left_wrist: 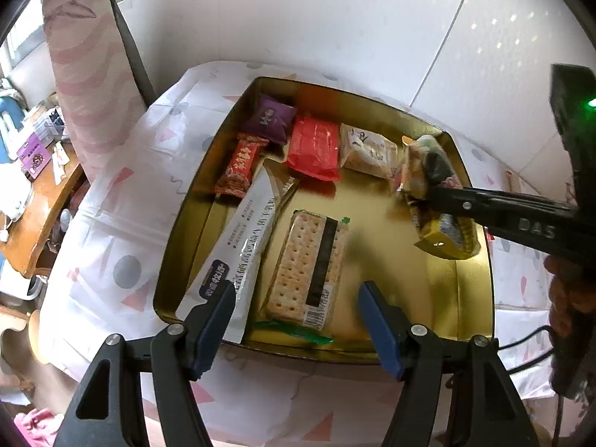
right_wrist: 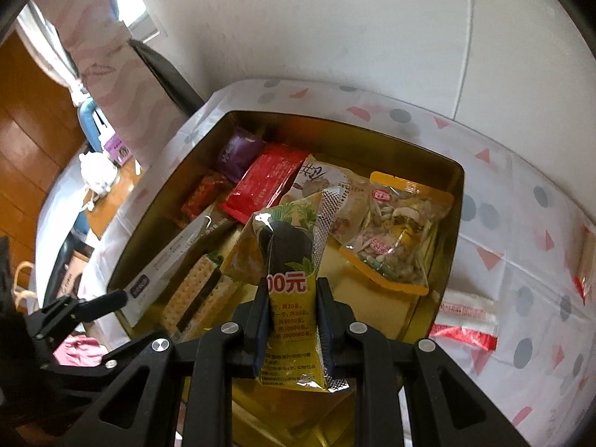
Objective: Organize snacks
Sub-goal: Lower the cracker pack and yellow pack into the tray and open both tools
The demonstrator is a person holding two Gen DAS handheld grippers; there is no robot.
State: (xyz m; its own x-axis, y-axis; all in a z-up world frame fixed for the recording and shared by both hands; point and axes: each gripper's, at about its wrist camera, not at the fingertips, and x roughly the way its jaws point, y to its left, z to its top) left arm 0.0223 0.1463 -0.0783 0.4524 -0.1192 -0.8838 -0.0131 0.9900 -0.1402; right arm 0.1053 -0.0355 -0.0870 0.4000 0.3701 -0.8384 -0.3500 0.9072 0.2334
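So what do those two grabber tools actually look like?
Both are black plastic tongs with silver rivets. The left gripper has blue pads on its fingers. The right gripper carries raised lettering, a green light, and a black cable.

I see a gold tin of shiny, mirror-smooth metal on a matt printed cloth. The yellow packet I'm holding looks like glossy crinkled plastic film; the cracker pack wears clear shiny wrap.

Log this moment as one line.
right gripper: shut on yellow snack packet, over gold tin | left gripper: open, empty
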